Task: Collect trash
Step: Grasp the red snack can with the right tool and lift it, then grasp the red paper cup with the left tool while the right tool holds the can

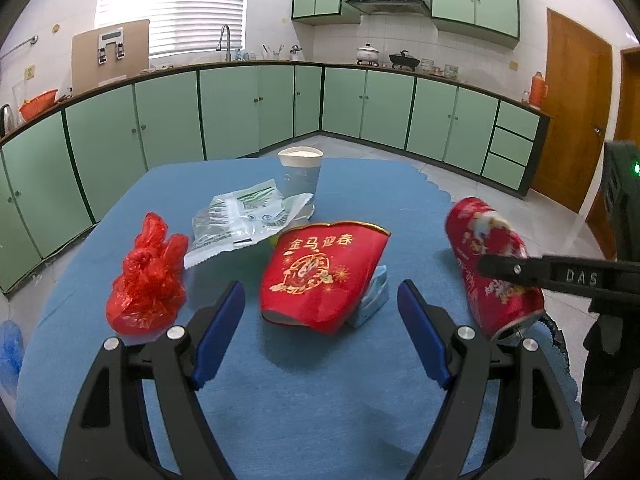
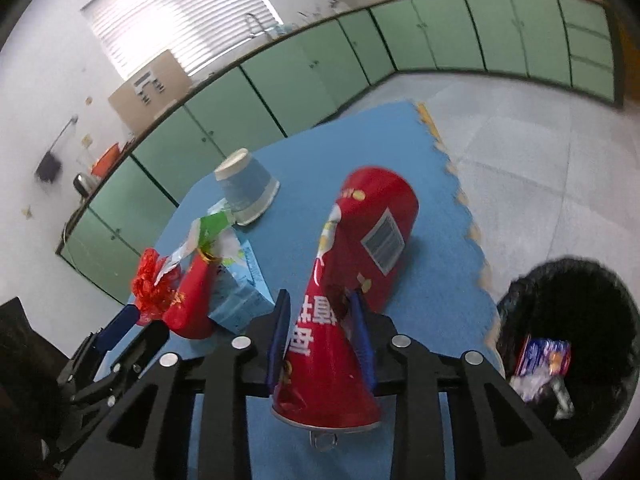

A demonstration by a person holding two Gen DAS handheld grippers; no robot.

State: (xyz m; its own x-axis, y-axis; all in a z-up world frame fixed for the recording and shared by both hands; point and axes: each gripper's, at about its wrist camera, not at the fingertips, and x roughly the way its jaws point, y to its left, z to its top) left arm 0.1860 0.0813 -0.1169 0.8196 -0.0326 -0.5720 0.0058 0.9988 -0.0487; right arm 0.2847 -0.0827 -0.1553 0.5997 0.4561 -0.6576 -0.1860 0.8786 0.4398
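Both tongs are black plastic frames with flat blue pads. Right tongs [image 2: 320, 316] are clamped on a red can [image 2: 352, 264], a thin metal cylinder with white lettering and a barcode label; the pads press its near part, which is dented inward into a narrow waist, and the ring pull hangs at the end closest to the camera. From the left wrist view the can [image 1: 492, 264] is tilted over the right edge of the table, its glossy skin creased.

Left tongs [image 1: 320, 328] hover with their jaws spread wide and nothing between them, above the blue cloth [image 1: 280, 400], a soft matte sheet with a scalloped edge. Just ahead of them lies a red paper cup [image 1: 320, 276], squashed flat, printed with gold characters and a round emblem. A small pale blue carton [image 1: 374, 300] peeks out beside it. To the left sits a crinkled red plastic bag [image 1: 146, 280], knotted into a lump. Behind lies a clear wrapper [image 1: 244, 224] with green print, wrinkled and shiny, touching an upside-down paper cup [image 1: 300, 178] in pale blue and white.

On the floor to the right of the table stands a round bin [image 2: 592, 280] lined with black plastic, with a crumpled wrapper [image 2: 544, 356] inside.
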